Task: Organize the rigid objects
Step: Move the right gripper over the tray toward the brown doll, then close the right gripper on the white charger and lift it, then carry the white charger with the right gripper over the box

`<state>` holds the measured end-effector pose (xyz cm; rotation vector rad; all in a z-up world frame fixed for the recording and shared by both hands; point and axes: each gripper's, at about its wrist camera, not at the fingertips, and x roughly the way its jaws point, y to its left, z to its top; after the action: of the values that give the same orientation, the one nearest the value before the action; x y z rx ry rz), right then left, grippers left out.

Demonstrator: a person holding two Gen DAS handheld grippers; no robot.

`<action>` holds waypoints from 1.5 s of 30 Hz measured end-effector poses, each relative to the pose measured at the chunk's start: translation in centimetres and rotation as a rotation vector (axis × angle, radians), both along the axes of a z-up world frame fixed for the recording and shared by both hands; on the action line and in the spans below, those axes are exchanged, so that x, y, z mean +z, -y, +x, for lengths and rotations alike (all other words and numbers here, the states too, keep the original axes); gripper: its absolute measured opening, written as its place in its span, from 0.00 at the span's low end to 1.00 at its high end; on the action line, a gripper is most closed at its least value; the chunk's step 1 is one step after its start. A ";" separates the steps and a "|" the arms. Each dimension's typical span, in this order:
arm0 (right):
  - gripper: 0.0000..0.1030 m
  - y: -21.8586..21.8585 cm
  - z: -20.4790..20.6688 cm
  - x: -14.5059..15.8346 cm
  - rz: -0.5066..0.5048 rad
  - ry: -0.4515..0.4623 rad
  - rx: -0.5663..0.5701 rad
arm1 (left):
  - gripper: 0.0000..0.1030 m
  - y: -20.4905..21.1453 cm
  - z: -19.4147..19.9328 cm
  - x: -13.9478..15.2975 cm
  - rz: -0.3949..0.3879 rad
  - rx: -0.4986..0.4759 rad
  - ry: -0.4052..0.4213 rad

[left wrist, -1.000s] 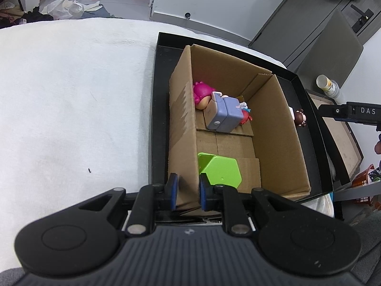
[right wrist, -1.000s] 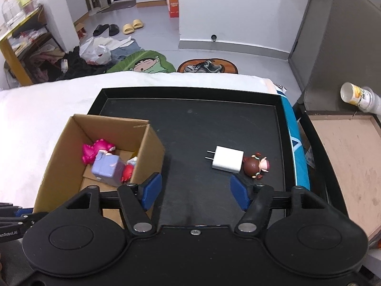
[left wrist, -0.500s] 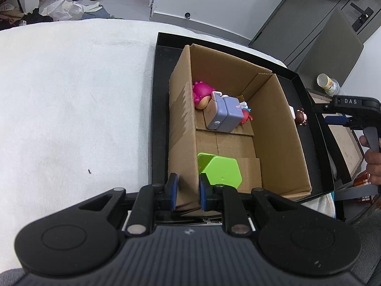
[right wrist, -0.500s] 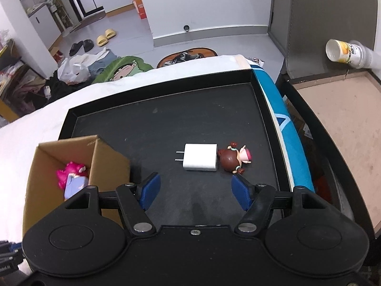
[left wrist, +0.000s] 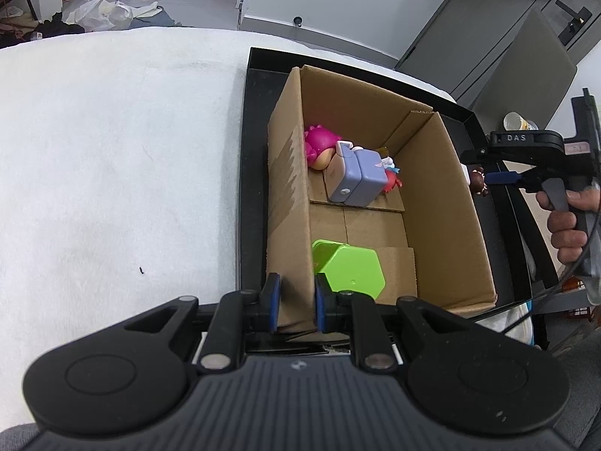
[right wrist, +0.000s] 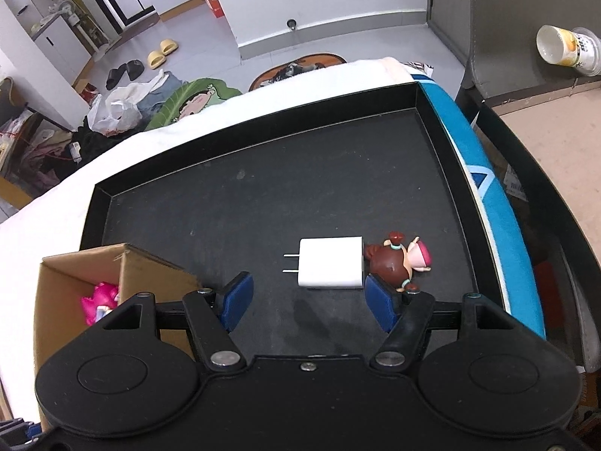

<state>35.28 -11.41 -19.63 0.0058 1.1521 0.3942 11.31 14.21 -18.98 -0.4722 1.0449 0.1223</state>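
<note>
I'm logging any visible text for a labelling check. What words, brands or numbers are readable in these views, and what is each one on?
"DAS": white letters on the black body of the right gripper, in the left wrist view.
Cup: print on its side, too blurred to read.
Paper label beside the tray: print too small to read.
Charger, box, toys: no text shows.

Left gripper (left wrist: 294, 297) pinched shut — right gripper (right wrist: 308, 298) jaws parted (seemingly holding nothing), tilted downward.
</note>
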 end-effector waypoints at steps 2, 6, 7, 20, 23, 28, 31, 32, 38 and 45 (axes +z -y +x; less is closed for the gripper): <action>0.64 0.1 0.4 -0.4 0.014 -0.017 -0.009 | 0.17 0.0 0.1 -0.1 0.001 0.000 -0.002; 0.64 -0.2 0.9 -1.1 0.026 -0.034 -0.002 | 0.17 0.1 0.1 -0.1 0.003 0.001 -0.005; 0.66 -0.3 1.0 -1.3 0.022 -0.035 -0.002 | 0.17 0.1 0.1 -0.1 0.004 0.001 -0.005; 0.72 -2.0 1.7 -3.0 -0.055 -0.011 0.018 | 0.17 0.0 0.1 0.0 0.006 0.001 -0.007; 0.72 -2.8 1.4 -3.2 -0.098 0.016 0.033 | 0.17 0.1 0.1 0.0 0.005 0.002 -0.007; 0.72 -3.4 1.1 -4.0 -0.164 0.054 0.035 | 0.17 0.1 0.1 0.0 0.006 0.001 -0.007; 0.63 -3.6 0.7 -4.2 -0.201 0.069 0.050 | 0.17 0.1 0.1 0.0 0.005 0.002 -0.007; 0.59 -3.8 0.5 -4.1 -0.227 0.081 0.061 | 0.17 0.0 0.1 -0.1 0.004 0.002 -0.007; 0.59 -3.4 -1.0 -2.9 -0.215 0.079 0.077 | 0.17 0.1 0.2 -0.1 0.008 -0.002 -0.006; 0.59 -3.0 -2.5 -1.2 -0.202 0.088 0.095 | 0.17 0.1 0.0 0.0 0.002 0.003 -0.001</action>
<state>32.73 -8.43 -20.82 -0.2417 1.1039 0.3570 11.27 14.16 -19.01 -0.4721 1.0447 0.1258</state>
